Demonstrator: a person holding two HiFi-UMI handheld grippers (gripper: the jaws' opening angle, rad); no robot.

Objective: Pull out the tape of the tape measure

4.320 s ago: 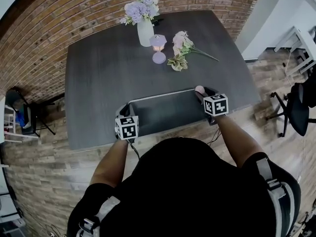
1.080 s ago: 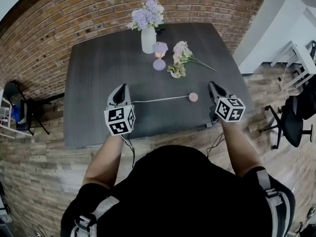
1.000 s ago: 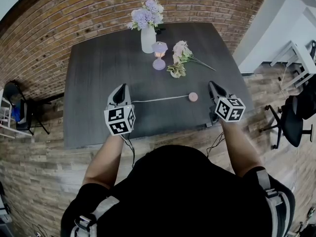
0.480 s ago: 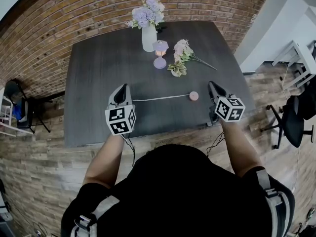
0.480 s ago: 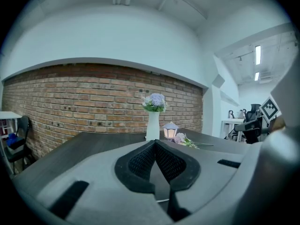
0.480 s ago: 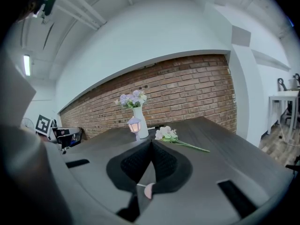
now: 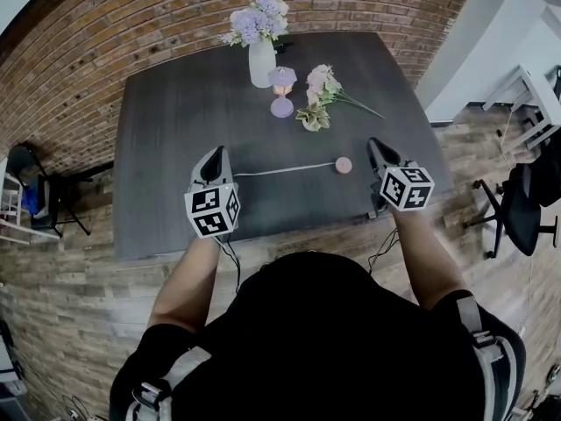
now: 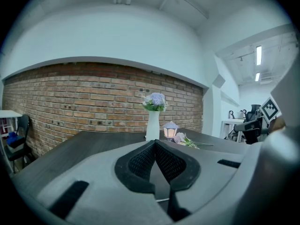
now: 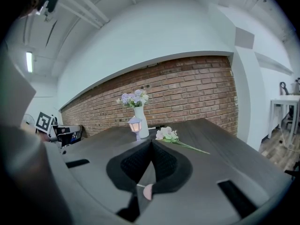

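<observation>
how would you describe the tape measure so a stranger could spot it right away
On the dark table by the brick wall, look toward the near edge. The tape measure is the small round pink case there, the only thing trailing a thin white tape.

Tape measure (image 7: 343,165) released onto table (image 7: 166,112), right tongs (image 7: 374,144) moved aside

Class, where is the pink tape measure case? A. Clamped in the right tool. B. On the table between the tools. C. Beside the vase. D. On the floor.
B: the pink tape measure case lies on the table between the left tool and right tool, touching neither.
</observation>
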